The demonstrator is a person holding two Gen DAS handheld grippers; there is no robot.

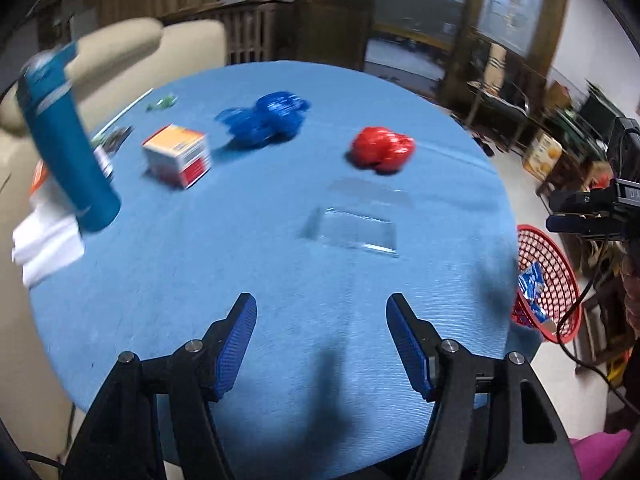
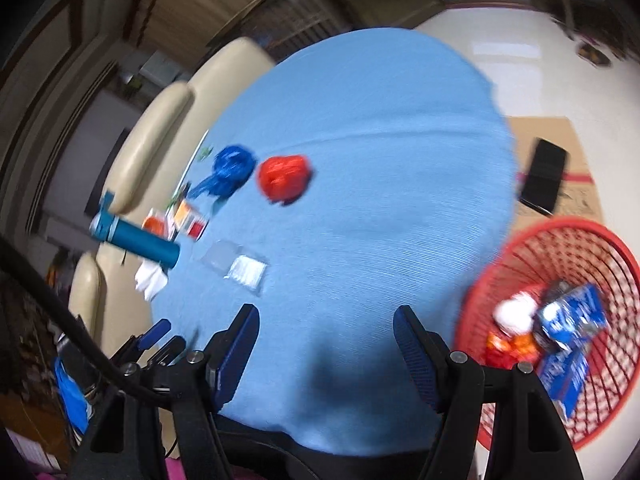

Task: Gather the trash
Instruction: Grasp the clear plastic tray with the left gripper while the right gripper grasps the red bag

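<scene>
A round table with a blue cloth [image 1: 280,280] holds a crumpled red bag [image 1: 382,154], a crumpled blue bag [image 1: 266,120], a small orange and white box [image 1: 178,156], a clear plastic wrapper [image 1: 352,232] and white tissue [image 1: 44,244]. My left gripper [image 1: 322,340] is open and empty above the table's near edge. My right gripper [image 2: 326,350] is open and empty, also over the near edge. The red bag [image 2: 284,178], blue bag [image 2: 230,170] and clear wrapper [image 2: 240,266] show in the right wrist view. A red mesh basket [image 2: 568,240] beside the table holds several wrappers.
A teal bottle [image 1: 64,140] stands at the table's left edge; it also shows in the right wrist view [image 2: 138,238]. A cream sofa [image 1: 120,52] lies behind the table. The basket [image 1: 556,264] is right of the table. A cardboard sheet [image 2: 572,176] with a black object lies on the floor.
</scene>
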